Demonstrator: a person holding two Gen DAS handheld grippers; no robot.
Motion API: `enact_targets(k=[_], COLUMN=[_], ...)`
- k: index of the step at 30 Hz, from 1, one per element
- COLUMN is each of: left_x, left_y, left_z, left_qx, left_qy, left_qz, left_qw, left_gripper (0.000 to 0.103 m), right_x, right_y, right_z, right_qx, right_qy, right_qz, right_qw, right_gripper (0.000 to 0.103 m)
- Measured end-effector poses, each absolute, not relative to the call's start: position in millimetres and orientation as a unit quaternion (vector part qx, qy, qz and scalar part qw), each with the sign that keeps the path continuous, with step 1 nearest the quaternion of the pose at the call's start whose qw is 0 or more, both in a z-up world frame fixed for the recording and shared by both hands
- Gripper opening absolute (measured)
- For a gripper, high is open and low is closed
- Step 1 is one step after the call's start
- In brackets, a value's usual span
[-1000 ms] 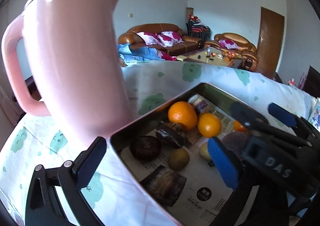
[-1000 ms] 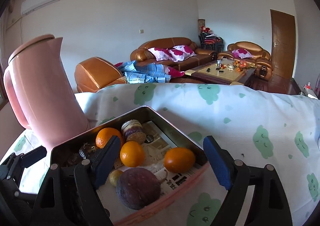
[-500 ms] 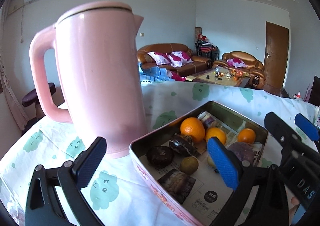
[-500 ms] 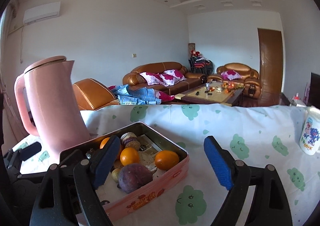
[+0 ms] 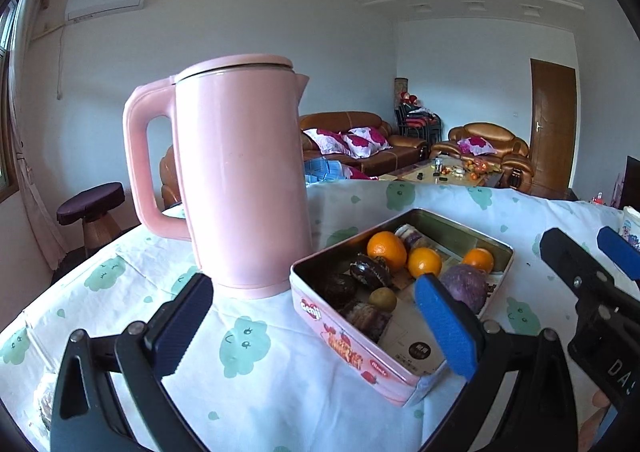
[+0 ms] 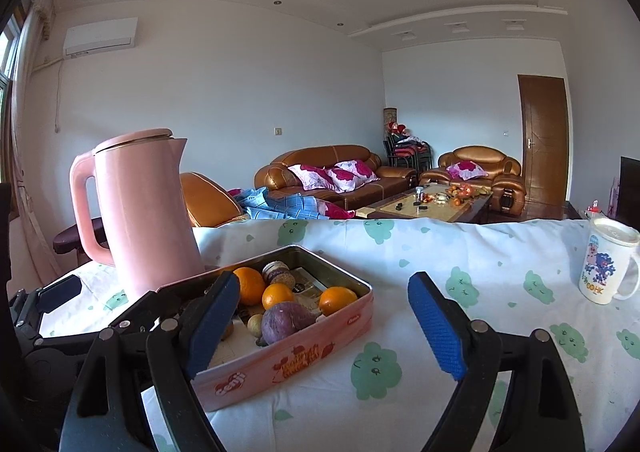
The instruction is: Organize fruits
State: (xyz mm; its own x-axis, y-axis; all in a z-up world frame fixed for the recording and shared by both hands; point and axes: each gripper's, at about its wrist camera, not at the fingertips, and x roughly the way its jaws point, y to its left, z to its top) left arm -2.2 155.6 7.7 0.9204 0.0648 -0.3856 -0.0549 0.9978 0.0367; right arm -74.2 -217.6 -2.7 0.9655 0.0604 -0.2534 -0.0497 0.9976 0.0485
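Pink rectangular tin (image 6: 280, 364), shiny metal inside, printed paper lining, sits on cloud-print tablecloth (image 6: 460, 252) just right of smooth pink kettle (image 5: 240, 171). In tin: three glossy oranges (image 6: 276, 295), dull purple round fruit (image 6: 286, 320), small brownish fruit, dark wrinkled ones nr kettle side. Left gripper (image 5: 316, 316) & right gripper (image 6: 324, 322) both spread wide, nothing between the ribbed blue pads (image 6: 436, 326). Printed mug (image 6: 604, 264) far right of tin.

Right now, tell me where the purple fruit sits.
In the right wrist view, the purple fruit lies inside the pink tin against its near wall, just in front of two oranges, right of the pink kettle.
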Motion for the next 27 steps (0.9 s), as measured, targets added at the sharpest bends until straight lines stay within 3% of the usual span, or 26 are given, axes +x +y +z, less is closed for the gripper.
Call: enact_targets(k=[12, 27], left_x=[-29.6, -30.2], left_y=[149.5, 146.8], left_z=[13.4, 13.2], left_qx=[0.025, 0.031], left_qy=[0.160, 0.161], left_qz=[0.023, 0.027], left_qw=[0.987, 0.986], left_gripper=[0.103, 0.103], right_x=[-105.6, -107.2], right_y=[-227.8, -234.1], right_z=[2.5, 2.8], right_qx=[0.037, 0.048], right_qy=[0.080, 0.081], right_qz=[-0.006, -0.018], right_qw=[0.996, 0.995], right_gripper=[0.088, 0.091])
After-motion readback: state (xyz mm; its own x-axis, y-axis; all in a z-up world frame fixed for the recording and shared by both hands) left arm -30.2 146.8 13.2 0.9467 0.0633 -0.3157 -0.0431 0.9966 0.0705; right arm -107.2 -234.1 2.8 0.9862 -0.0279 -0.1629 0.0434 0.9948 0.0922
